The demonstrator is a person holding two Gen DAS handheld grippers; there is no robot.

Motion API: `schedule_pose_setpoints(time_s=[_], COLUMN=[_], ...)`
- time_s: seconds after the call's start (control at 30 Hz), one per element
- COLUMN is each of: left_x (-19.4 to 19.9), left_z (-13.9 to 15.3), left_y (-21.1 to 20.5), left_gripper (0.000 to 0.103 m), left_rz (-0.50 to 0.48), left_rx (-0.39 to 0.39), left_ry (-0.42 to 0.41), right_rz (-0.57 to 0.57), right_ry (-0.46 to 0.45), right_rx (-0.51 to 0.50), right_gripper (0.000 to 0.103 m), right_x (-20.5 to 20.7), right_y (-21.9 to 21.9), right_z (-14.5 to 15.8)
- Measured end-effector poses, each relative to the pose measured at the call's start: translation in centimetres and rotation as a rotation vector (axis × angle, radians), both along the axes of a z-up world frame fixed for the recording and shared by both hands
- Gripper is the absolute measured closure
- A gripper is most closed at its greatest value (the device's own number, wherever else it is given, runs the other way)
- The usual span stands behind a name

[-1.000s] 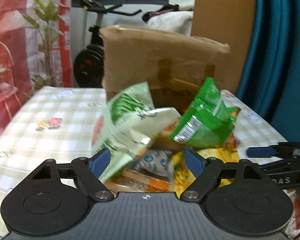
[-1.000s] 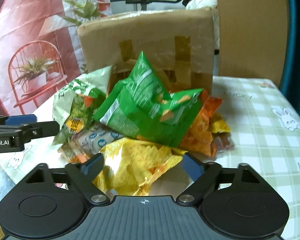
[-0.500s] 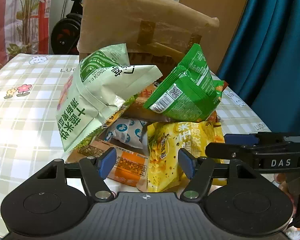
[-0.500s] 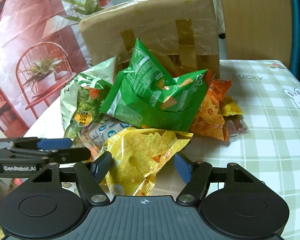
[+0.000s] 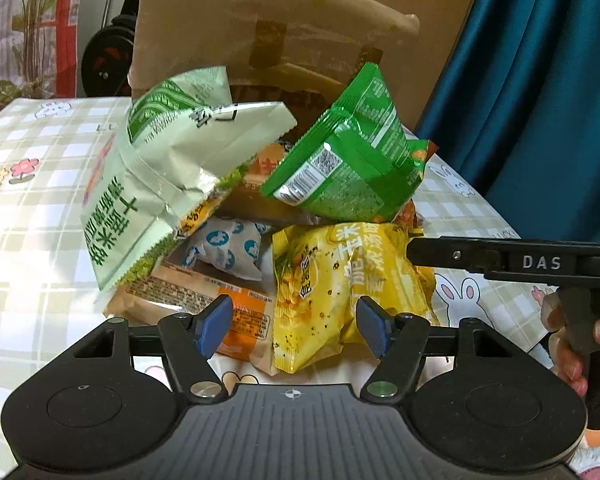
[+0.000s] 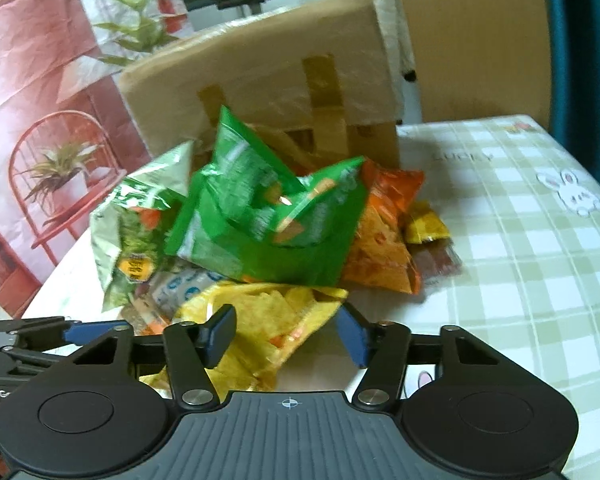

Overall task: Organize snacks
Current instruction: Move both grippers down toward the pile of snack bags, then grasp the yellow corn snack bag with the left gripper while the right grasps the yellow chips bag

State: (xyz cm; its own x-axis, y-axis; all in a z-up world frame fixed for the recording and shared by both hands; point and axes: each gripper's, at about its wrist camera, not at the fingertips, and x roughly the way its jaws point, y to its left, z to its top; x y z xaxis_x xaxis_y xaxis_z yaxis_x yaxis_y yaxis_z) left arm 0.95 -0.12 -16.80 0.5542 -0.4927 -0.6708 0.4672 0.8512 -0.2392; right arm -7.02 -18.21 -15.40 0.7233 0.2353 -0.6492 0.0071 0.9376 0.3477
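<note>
We see a heap of snack packets [image 5: 284,208] on the checked tablecloth; bright green bag [image 5: 352,160] tilted on top; yellow bag [image 5: 340,288] lying frontmost; pale green bag [image 5: 160,184] leaning left.

A cardboard box [image 6: 268,92] walls off the back of the snack heap [image 6: 260,232]; bare checked worktop [image 6: 520,248] lies open to its right.

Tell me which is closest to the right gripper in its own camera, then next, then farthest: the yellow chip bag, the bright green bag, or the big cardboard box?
1. The yellow chip bag, right between the right gripper fingers.
2. The bright green bag, higher on the pile behind it.
3. The cardboard box, at the back.
</note>
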Motion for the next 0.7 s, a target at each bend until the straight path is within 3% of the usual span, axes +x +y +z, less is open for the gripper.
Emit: schedule_pose_setpoints(time_s=[0.07,0.7], left_x=[0.2,1.2], left_z=[-0.3,-1.4], left_y=[-0.1,-0.9], left_gripper=[0.033,0.033], left_rz=[-0.004,-0.037], left_rx=[-0.003,-0.075], left_ry=[0.017,0.061], right_rz=[0.002,-0.035], right_ry=[0.017,0.044], right_rx=[0.013,0.053], right_gripper=[0.06,0.064], right_x=[0.1,0.0], right_y=[0.0,-1.1], right_z=[-0.6,-1.9])
